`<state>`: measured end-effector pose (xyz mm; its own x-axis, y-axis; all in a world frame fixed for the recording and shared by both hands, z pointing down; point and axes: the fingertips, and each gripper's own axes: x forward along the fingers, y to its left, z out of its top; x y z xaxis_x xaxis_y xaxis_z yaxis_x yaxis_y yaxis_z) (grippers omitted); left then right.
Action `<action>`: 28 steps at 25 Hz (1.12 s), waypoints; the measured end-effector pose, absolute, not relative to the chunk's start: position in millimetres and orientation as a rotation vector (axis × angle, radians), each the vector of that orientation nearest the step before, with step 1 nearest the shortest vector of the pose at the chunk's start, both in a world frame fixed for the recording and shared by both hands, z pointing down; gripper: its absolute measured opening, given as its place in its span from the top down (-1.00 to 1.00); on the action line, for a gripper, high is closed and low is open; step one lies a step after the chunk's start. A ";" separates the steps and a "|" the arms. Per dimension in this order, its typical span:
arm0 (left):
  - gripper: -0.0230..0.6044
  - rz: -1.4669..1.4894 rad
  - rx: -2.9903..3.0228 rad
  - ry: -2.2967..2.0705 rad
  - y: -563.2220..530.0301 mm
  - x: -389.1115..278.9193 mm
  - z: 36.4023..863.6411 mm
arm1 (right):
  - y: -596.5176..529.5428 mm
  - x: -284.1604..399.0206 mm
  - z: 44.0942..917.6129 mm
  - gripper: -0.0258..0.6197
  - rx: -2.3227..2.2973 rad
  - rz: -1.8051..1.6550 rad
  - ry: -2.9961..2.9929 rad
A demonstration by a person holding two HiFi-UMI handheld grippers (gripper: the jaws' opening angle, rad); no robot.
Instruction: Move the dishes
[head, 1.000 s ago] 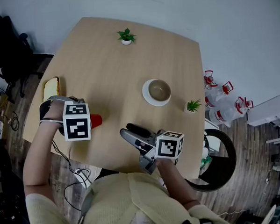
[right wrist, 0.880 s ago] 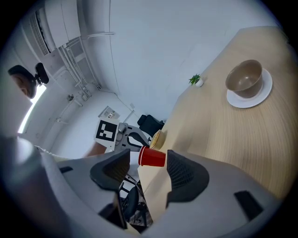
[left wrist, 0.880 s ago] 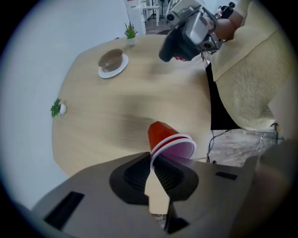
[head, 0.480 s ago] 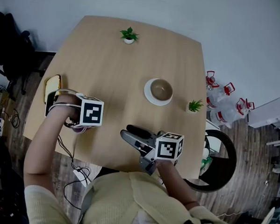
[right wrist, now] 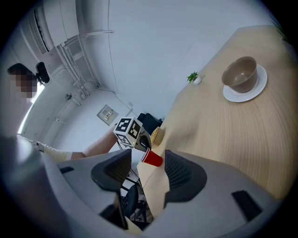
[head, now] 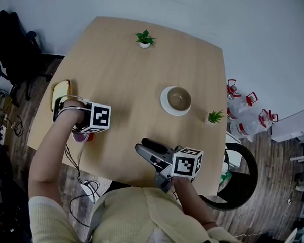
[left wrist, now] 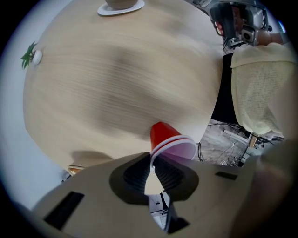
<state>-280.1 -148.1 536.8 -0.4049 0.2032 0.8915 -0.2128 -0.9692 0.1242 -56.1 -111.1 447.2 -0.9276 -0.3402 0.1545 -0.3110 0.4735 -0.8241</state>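
My left gripper [left wrist: 151, 160] is shut on the white rim of a red cup [left wrist: 167, 137], which is tilted with its base toward the table. In the head view that gripper [head: 84, 132] points steeply down near the table's left front edge, and the red cup [head: 83, 137] peeks out under its marker cube. A brown bowl [head: 178, 97] sits on a white plate [head: 166, 107] at the table's right middle, far from both grippers. My right gripper [head: 144, 145] hovers at the near edge; its jaws [right wrist: 148, 161] have just been closing a little but stand open with nothing between them.
A small potted plant [head: 144, 38] stands at the far edge and another [head: 215, 116] at the right edge. A yellow object [head: 60, 90] lies at the left edge. A black chair [head: 13, 42] is off the far left; water jugs [head: 245, 113] are on the floor at the right.
My left gripper has carried the red cup leftward and down toward the table's near left edge, tipping to point downward. The right gripper has stayed in place.
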 end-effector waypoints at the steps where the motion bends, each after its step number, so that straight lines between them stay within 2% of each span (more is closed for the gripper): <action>1: 0.80 2.445 1.560 -0.016 -149.2 -281.0 538.3 | -111.1 -56.5 447.3 0.20 -0.591 -1.483 2.670; 9: 0.78 2.361 1.732 -0.098 -158.8 -268.4 539.8 | -111.2 -59.1 450.8 0.20 -0.586 -1.486 2.675; 12: 0.52 2.340 1.751 -0.127 -159.2 -268.7 539.8 | -110.3 -62.2 451.0 0.20 -0.577 -1.490 2.680; 18: 0.37 2.263 1.835 -0.169 -159.9 -267.6 534.7 | -109.3 -63.3 450.7 0.20 -0.570 -1.494 2.684; 28: 0.35 2.071 2.155 -0.291 -153.7 -236.0 495.4 | -109.1 -62.5 450.0 0.20 -0.568 -1.487 2.690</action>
